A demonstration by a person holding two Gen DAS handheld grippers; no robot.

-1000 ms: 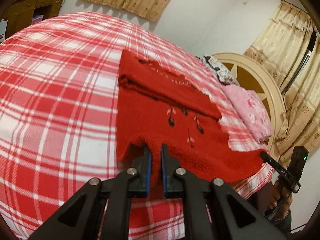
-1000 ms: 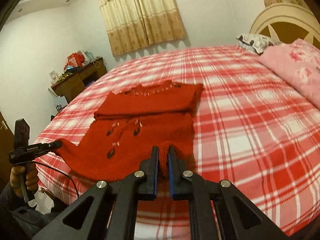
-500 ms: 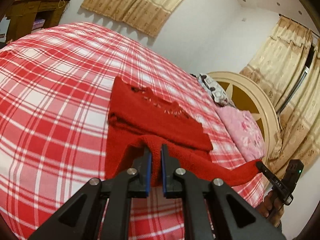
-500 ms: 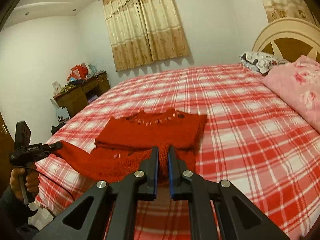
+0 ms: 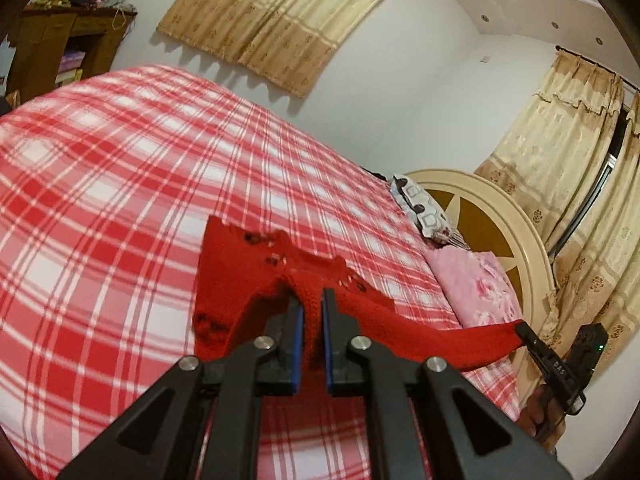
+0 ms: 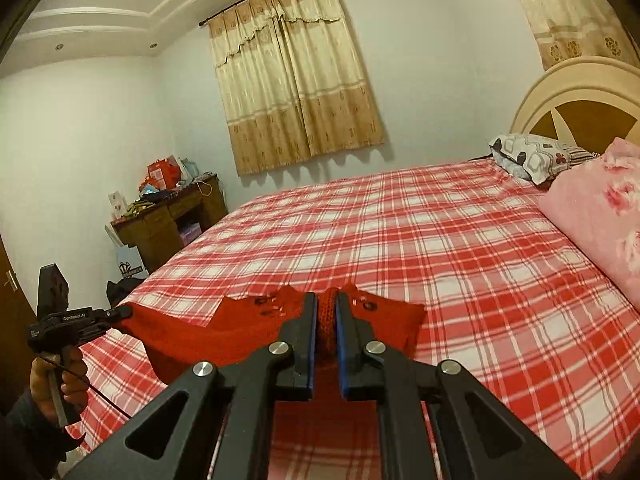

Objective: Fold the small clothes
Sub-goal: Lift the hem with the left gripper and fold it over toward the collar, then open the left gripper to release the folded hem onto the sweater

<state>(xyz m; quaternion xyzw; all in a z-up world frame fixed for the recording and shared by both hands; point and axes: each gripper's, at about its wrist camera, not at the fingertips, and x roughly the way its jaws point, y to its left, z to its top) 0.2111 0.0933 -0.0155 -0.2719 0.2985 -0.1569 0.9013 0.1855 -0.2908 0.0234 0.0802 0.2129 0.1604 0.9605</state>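
Red knitted sweater (image 5: 240,264), half-folded on the plaid bed (image 5: 100,200), is hanging mid-fold, both grippers (image 5: 311,312) (image 6: 326,316) pinching its hem.

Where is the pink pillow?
In the right wrist view, the pink pillow lies on the right, on the red plaid bed, beside the patterned pillow, below the headboard.

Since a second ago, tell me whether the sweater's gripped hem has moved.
Yes. Both tongs, left and right, carried the sweater hem forward over its folded top, toward the curtain.
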